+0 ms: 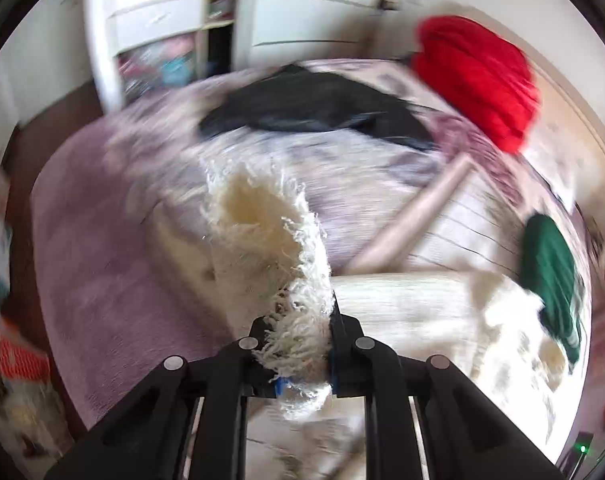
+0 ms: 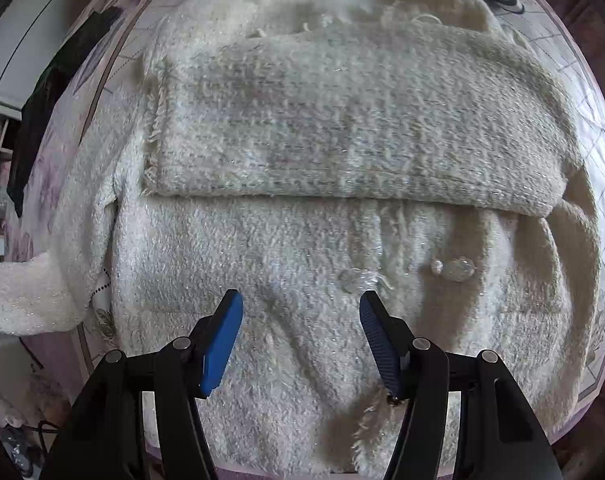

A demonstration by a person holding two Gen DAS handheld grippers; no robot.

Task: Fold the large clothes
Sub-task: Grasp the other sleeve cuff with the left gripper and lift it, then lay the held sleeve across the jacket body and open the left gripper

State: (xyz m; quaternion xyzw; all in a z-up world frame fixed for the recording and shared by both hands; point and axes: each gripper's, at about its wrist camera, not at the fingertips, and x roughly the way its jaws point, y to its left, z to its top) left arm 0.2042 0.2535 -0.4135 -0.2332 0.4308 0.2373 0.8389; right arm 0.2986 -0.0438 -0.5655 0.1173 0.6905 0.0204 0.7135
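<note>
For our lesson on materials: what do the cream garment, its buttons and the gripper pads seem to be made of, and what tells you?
Cream garment: looks like fuzzy knitted yarn with glinting threads; loose fringe at its edges.
Buttons: clear and glossy, perhaps glass or plastic; they catch light.
Pads of the right hand-held gripper: matte blue, probably ribbed rubber or plastic.

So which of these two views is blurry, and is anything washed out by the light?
Left wrist view: heavy motion smear across the bed and the red garment; only the left claw, shut on the fringed cream garment, stays sharp, and the lower right is blown out. Right wrist view: sharp, evenly lit, fisheye-bent at the edges.
</note>
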